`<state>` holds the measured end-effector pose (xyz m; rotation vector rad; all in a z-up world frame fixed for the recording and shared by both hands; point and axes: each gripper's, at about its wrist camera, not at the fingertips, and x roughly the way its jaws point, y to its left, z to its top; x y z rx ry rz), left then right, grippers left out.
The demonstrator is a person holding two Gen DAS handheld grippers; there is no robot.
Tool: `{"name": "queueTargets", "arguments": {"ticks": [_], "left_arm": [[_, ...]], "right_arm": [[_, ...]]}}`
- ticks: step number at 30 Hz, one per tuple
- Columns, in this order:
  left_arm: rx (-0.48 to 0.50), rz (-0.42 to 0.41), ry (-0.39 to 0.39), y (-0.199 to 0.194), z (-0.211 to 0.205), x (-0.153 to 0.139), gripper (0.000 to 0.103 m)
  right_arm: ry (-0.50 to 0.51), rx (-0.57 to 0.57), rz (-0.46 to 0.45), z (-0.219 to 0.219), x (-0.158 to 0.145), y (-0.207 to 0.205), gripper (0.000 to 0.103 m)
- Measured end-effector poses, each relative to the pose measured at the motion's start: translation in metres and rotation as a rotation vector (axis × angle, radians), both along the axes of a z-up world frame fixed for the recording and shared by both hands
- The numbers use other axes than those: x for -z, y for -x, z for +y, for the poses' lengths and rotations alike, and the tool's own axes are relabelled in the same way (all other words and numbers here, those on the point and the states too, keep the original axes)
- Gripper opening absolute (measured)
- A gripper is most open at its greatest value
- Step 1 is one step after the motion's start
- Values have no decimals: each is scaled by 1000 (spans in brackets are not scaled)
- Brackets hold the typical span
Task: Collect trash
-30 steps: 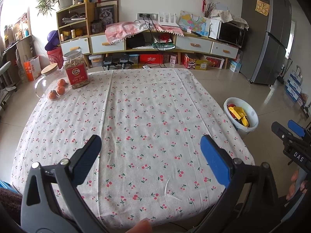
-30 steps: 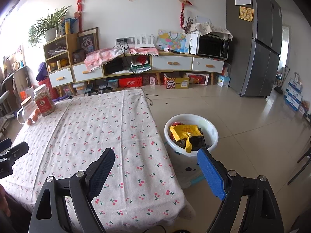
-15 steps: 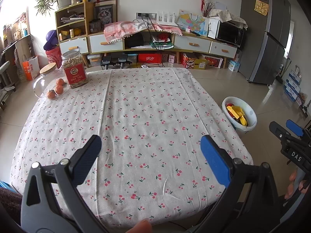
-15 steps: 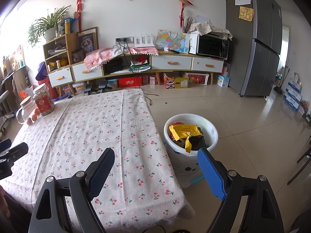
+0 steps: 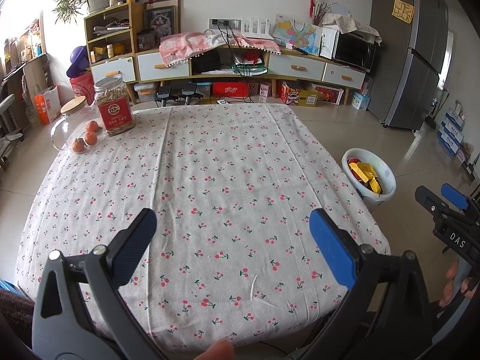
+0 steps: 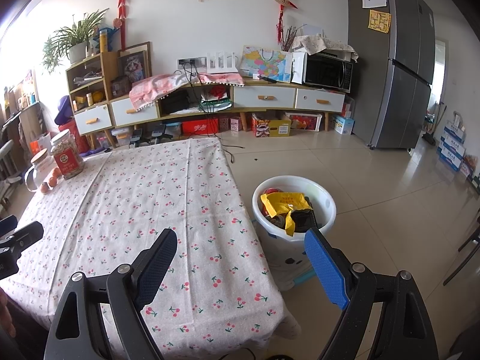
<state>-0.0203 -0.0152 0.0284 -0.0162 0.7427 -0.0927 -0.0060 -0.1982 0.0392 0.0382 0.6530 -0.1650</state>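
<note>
A white bin stands on the floor beside the table's right edge, holding yellow wrappers and other trash; the left wrist view shows the bin too. The table has a cherry-print cloth. My left gripper hovers open over the table's near part, nothing between its fingers. My right gripper is open and empty above the table's near right corner, the bin just beyond its blue finger. Each gripper shows at the edge of the other's view.
At the table's far left stand a red-labelled jar, a glass jug with a wooden lid and three oranges. A long sideboard lines the wall. A grey fridge stands at the right, boxes by it.
</note>
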Motion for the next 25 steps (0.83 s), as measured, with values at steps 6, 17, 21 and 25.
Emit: {"name": "queueTargets", "arguments": {"ticks": [6,17,21,25], "left_arm": [[1,-1,0,-1,1,0,101],[3,2,0,-1,-1,1,101],[13,15,1,-3,-5,4,101],[30,29,-6,-6,-10,7,101]], "right_arm": [[0,-1,-1,0,0,0,88],[0,0,3,0,1,-1,88],[0,-5,6,1,3,-4,88],[-4,-8,9,-1,7,-7,88]]}}
